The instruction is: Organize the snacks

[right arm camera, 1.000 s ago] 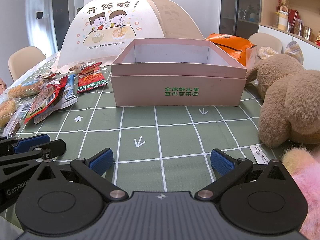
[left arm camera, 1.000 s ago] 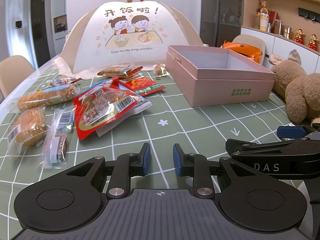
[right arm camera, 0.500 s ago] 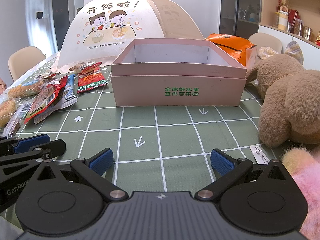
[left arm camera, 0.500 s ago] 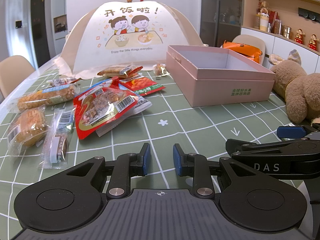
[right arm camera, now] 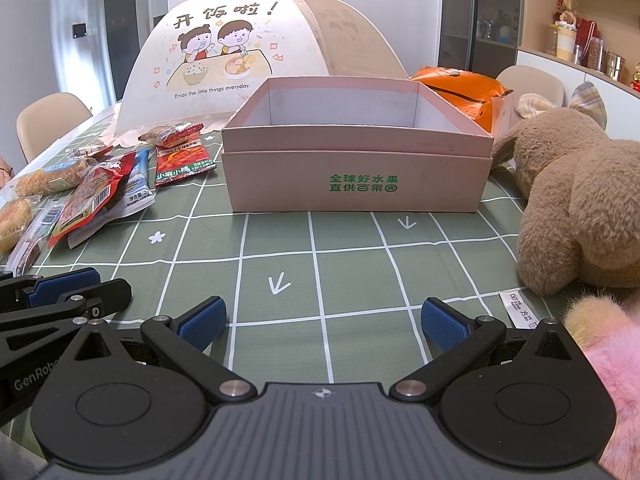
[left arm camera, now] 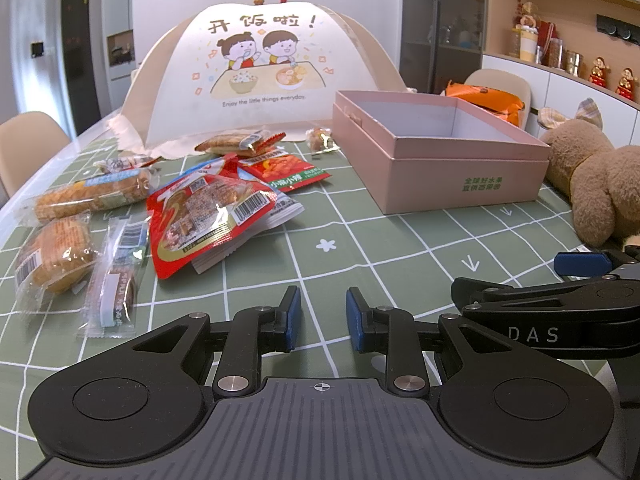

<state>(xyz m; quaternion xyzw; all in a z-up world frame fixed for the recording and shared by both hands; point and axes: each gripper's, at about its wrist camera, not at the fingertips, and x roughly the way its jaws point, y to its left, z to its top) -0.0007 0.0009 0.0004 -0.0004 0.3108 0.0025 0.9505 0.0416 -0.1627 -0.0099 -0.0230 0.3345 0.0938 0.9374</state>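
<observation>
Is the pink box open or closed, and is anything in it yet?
Open. The pink box has no lid on top, and its white inner walls show bare. Its floor is hidden behind the front wall, so contents cannot be told.

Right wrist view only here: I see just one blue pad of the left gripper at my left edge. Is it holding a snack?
Observer: No. In the left wrist view, the left gripper has its pads a narrow gap apart, with nothing between them, only tablecloth below.
Operator: Any snack near the pink box that I'm missing?
Observer: Yes. A small wrapped sweet lies just beside the pink box, by its wall on the snack-pile side, near the far corner.
</observation>
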